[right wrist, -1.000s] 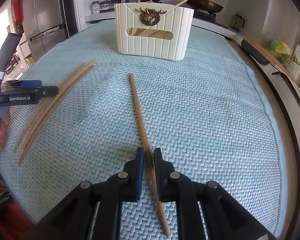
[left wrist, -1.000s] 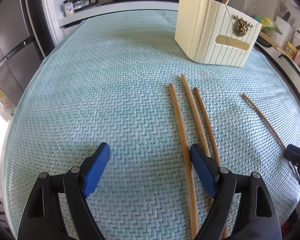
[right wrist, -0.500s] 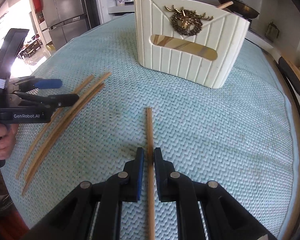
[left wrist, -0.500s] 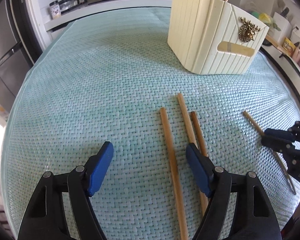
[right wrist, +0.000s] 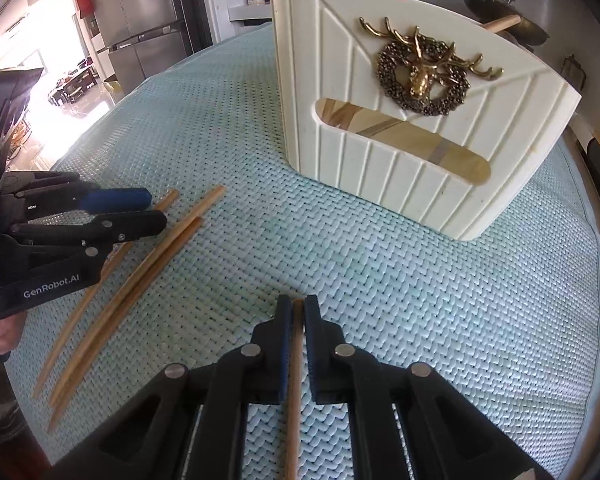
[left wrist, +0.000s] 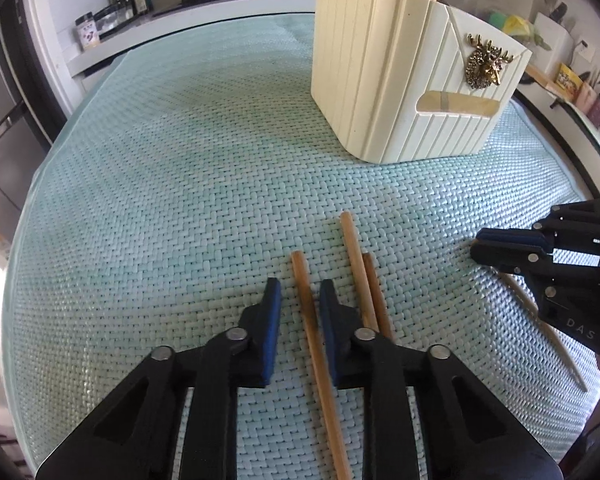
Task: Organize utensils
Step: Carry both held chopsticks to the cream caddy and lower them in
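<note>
Your left tool had just been closing around 1 chopstick on the counter's green mat, 2 more just right of it. Your right tool stayed clenched on another chopstick, near the cream holder.

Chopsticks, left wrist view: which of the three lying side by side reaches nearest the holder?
The middle chopstick: its tip lies beyond the tips of the left chopstick and right chopstick, closer to the holder.

Aqua woven mat, cream ribbed holder, tan chopsticks.
</note>
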